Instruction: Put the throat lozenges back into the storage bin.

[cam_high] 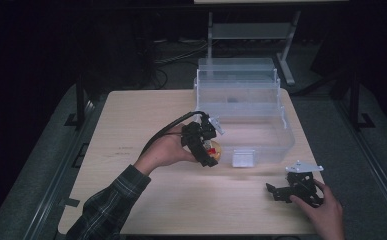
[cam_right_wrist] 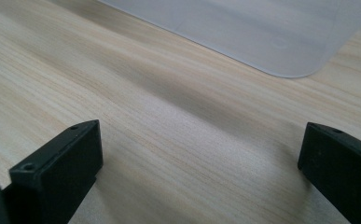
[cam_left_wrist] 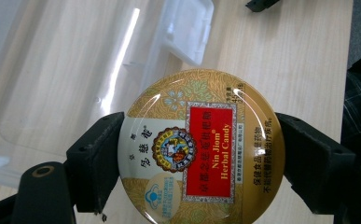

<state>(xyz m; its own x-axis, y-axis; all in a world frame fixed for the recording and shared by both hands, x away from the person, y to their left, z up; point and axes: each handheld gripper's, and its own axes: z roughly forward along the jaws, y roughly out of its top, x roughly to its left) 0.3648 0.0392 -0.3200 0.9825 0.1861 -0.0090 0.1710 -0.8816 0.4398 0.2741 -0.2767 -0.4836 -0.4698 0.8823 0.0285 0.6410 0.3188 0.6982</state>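
1 "Nin Jiom Herbal Candy" tin [cam_left_wrist: 201,147]

Just ahead of the left gripper [cam_high: 208,150] the clear box [cam_high: 261,131] wall blocks passage; bare table [cam_high: 131,130] lies open behind.

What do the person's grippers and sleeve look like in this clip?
Both grippers are black with blocky two-piece jaws. The left gripper trails a thick black cable; its arm wears a dark plaid sleeve. The right gripper carries a grey three-cornered plate on top.
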